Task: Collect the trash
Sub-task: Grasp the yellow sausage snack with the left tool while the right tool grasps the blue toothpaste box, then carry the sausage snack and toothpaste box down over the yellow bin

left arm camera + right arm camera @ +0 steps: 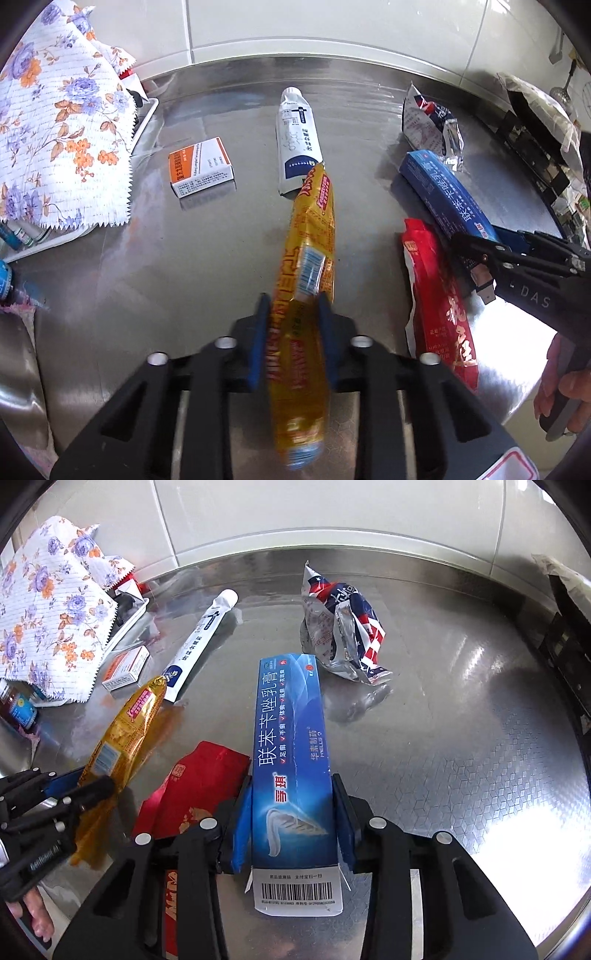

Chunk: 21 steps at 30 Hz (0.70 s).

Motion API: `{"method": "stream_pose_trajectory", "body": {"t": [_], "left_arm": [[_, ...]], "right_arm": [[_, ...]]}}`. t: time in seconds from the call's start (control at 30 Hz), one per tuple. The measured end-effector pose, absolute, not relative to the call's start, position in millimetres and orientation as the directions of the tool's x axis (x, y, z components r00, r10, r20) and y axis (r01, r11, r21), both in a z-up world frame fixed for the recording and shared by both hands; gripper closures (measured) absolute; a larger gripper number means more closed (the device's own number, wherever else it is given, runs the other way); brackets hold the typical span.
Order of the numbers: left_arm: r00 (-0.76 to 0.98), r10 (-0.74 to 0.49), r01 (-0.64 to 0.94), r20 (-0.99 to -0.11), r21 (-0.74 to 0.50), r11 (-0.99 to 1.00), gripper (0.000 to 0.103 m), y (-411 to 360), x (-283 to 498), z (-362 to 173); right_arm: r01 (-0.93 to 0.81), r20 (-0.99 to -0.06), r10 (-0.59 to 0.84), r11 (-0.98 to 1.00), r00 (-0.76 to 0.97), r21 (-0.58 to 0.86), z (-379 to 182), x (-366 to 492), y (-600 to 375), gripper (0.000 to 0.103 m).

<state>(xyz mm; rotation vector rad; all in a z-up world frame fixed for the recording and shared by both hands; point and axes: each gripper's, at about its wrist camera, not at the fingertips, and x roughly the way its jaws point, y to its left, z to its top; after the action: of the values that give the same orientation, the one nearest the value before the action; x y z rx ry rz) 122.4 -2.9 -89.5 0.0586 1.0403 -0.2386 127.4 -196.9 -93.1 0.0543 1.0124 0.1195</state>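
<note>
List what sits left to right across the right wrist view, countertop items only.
Floral cloth → orange-and-white box → white tube → blue carton → crumpled foil wrapper. Yellow and red packets overlap, so skipped.

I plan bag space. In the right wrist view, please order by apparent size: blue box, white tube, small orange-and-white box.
1. blue box, though nearest the camera, so enlarged
2. white tube
3. small orange-and-white box

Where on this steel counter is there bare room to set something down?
The widest bare patch of the steel counter lies right of the blue box and crumpled foil bag. A smaller one sits between the orange-white box and yellow wrapper. Crowded: around the red packet.
</note>
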Motion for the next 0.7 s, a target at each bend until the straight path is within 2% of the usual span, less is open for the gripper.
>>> {"method": "stream_pose_trajectory", "body": {"t": [0.07,0.17,0.7], "left_arm": [[0.485,-0.181,0.227,-0.856,-0.077,0.971,0.094,-1.4,121.9,-88.1],[0.491,-0.19,0.234,-0.85,-0.081,0.969,0.098,-0.7,119.5,-84.1],[0.546,-0.227,0.269,-0.806,-0.088,0.959,0.099,0.7,98.2,-53.9]], "right_arm": [[-0.075,-0.839,0.128,0.992,0.529,0.104,-90.5,126.3,-197.6,0.062],[-0.078,-0.831,0.133,0.991,0.541,0.108,-84.2,124.7,-198.2,0.062],[-0.061,-0.799,0.123,0.992,0.589,0.108,-50.6,95.0,-203.2,0.062]]}}
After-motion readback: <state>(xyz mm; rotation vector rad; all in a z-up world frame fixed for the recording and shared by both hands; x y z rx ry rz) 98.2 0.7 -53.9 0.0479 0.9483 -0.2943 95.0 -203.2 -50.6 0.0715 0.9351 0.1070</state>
